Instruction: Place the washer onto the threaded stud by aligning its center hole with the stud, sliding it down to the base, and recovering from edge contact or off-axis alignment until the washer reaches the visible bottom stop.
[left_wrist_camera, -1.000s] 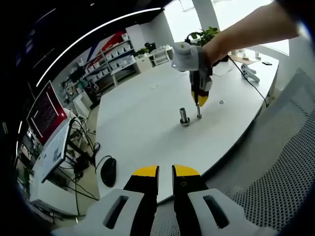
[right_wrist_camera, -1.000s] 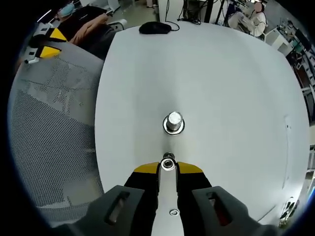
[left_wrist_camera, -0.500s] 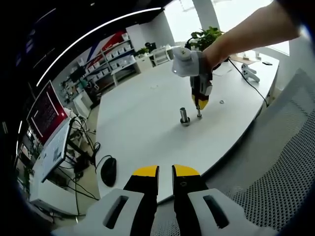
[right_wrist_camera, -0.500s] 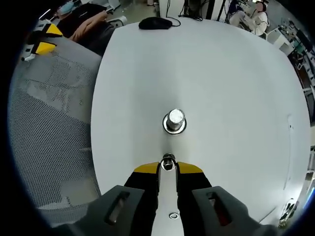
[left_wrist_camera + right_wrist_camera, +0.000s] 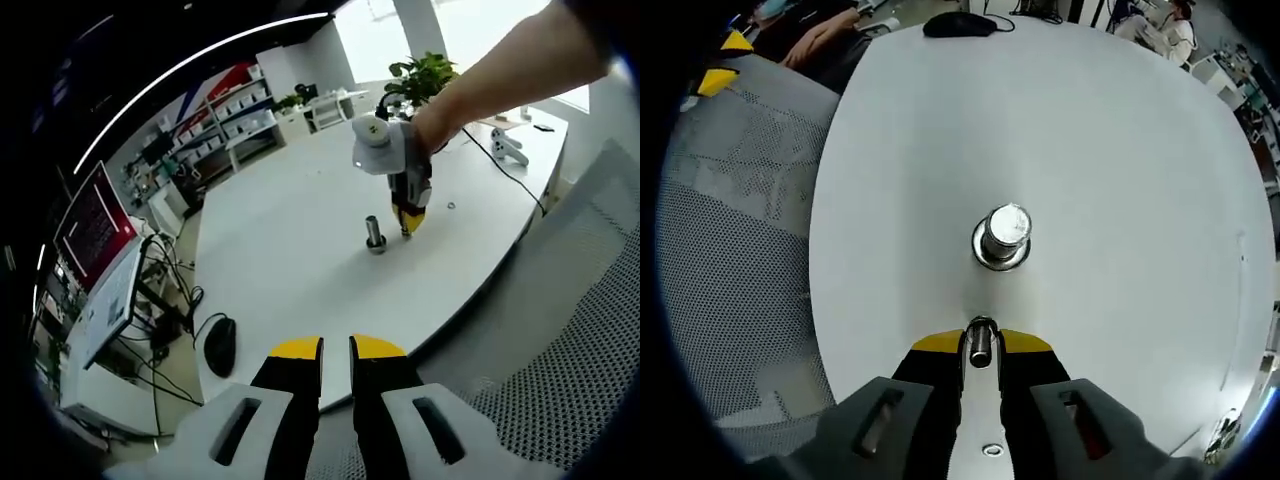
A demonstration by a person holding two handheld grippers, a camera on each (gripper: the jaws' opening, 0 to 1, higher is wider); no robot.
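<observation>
Over the last second the right tongs (image 5: 981, 341) have dropped toward the white, smooth, round-cornered desk (image 5: 1110, 140) and closed in on the silvery metal stud (image 5: 1002, 238). In the right gripper view the stud now appears larger and is seen more from the side, with its polished flat top above a wider flanged base. In the left gripper view the right tongs (image 5: 408, 222) stand just beside the stud (image 5: 375, 235), with their yellow tips close to the desk (image 5: 290, 230) surface rather than over the top of the stud. As a judgement, axis alignment is not yet made: the held part sits off to one side and low, so a lift and a sideways correction appear necessary before any sliding down. The right tongs are clamped on a small silvery metal piece (image 5: 981, 345), which reads here as a short cylinder with a rounded end; whether it is the washer cannot be settled. A small flat silvery ring (image 5: 991, 450) lies on the desk near the right tongs, well apart from the stud. The left tongs (image 5: 336, 348) are held off the desk edge, their yellow-tipped black jaws parted by a narrow slit and gripping nothing.
</observation>
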